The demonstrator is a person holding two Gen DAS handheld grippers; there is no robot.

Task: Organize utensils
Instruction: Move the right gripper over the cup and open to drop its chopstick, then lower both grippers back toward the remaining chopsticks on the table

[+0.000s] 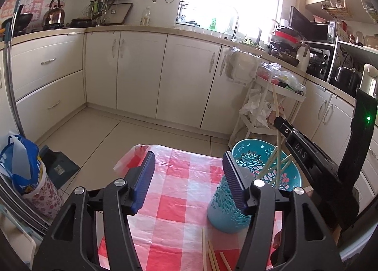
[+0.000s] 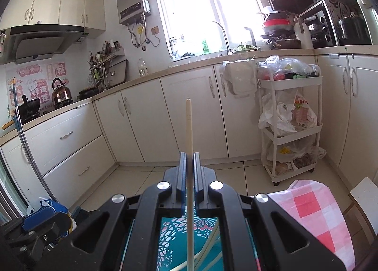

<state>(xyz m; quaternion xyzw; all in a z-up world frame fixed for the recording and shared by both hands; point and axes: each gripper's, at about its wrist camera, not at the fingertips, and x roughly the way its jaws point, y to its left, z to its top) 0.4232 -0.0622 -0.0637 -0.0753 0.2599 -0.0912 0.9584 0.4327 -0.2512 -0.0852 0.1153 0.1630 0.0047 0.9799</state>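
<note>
Right tool (image 2: 188,169): pressed together on a single pale wooden chopstick (image 2: 189,133), gripped partway along so the stick stands nearly upright; its lower end drops toward the cup at the bottom centre of the right wrist view.
Why held so: an upright stick slides straight down through the cup mouth, I judge, without catching on the rim.
Left tool (image 1: 189,181): spread wide apart and empty, its right finger just in front of the cup wall, near enough to steady it.
Cup: a teal perforated plastic utensil holder (image 1: 267,171) stands on the bench at lower right of the left wrist view, with several chopsticks already leaning inside.
Waiting pieces: a few loose wooden chopsticks (image 1: 211,256) lie flat on the red-and-white checked plastic cloth (image 1: 179,190) at the bottom edge, just beside the cup base.
Edges: the cup sits close to the bench's far right corner.
Open room: bare cloth stretches left of the cup.
</note>
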